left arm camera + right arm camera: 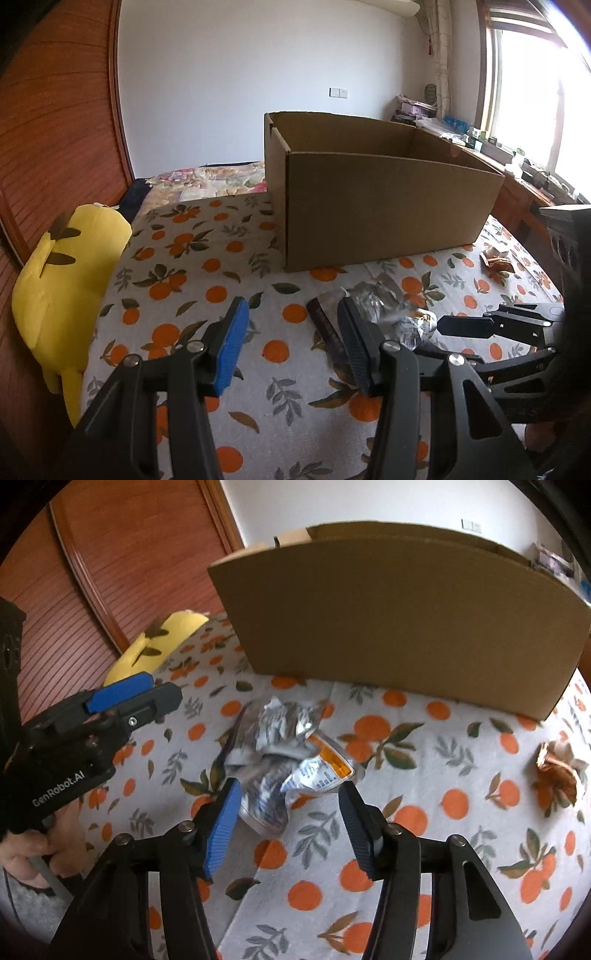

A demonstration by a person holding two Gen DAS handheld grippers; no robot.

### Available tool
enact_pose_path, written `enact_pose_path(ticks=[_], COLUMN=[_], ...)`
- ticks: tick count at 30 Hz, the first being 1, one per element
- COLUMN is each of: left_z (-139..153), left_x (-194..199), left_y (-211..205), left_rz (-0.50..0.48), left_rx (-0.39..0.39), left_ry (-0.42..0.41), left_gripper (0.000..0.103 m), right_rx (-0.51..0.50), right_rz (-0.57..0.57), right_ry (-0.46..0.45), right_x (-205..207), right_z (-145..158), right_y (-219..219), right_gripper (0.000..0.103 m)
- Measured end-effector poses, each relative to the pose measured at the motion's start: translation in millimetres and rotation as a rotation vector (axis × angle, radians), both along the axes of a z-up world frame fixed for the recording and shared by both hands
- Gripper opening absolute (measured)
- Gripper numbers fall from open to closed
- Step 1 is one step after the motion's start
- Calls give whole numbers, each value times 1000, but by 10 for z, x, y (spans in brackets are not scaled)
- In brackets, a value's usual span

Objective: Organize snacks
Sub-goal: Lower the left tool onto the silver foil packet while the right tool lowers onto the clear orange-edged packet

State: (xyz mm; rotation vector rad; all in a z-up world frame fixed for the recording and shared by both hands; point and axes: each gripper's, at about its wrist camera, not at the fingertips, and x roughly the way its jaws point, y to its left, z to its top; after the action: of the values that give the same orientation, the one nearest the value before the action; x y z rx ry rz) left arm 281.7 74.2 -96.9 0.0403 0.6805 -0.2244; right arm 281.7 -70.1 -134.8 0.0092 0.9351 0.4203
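Observation:
An open cardboard box [388, 206] stands on the orange-print bedspread [207, 266]; it also shows in the right wrist view [399, 627]. A pile of crumpled silver snack packets [284, 749] lies in front of it, also in the left wrist view [380, 302]. A brown crumpled snack wrapper [557, 775] lies to the right, seen in the left wrist view too [496, 262]. My left gripper [291, 347] is open and empty, left of the pile. My right gripper [290, 827] is open and empty, just short of the pile.
A yellow plush toy [62, 280] lies at the bed's left edge against a wooden headboard [55, 129]. A cluttered wooden desk [517, 173] stands under the window at the right. A floral pillow [207, 181] lies behind the box.

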Motion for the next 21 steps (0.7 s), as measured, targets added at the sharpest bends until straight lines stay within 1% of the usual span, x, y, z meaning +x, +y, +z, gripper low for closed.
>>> enact_pose_path(ticks=[1,3,7,12,15,18,20,21], left_z=[-10,-29,-42,-71,-94,-94,-81,-71], left_x=[6,29,76,99,124,138,147,151], left_y=[4,6,16,34,33,15,-5,-11], left_rz=[-3,-11,-9,-1,1,-5,-10,-11], left_rx=[-1,-4,-13,-21,-30,-34,-27,-23], left_ry=[2,5,11,17,27,30,26,24], left_gripper=[50,50,50,50,50,50,50,50], right_rx=[-1,21,37,85,82,84,77,66], right_rz=[-5,-6,-19,-15,6,2,-1,-1], right_ry=[9,31,48,76,73,69,64,60], right_x=[9,21,46,-23,-53,-5,28,36], right_z=[-18,-50,-58,-55,-68,-78,-87,-92], right_y=[-13,-19,-24,-30,32,75,89,90], right_gripper=[52,51,47,46,45,43,37,26])
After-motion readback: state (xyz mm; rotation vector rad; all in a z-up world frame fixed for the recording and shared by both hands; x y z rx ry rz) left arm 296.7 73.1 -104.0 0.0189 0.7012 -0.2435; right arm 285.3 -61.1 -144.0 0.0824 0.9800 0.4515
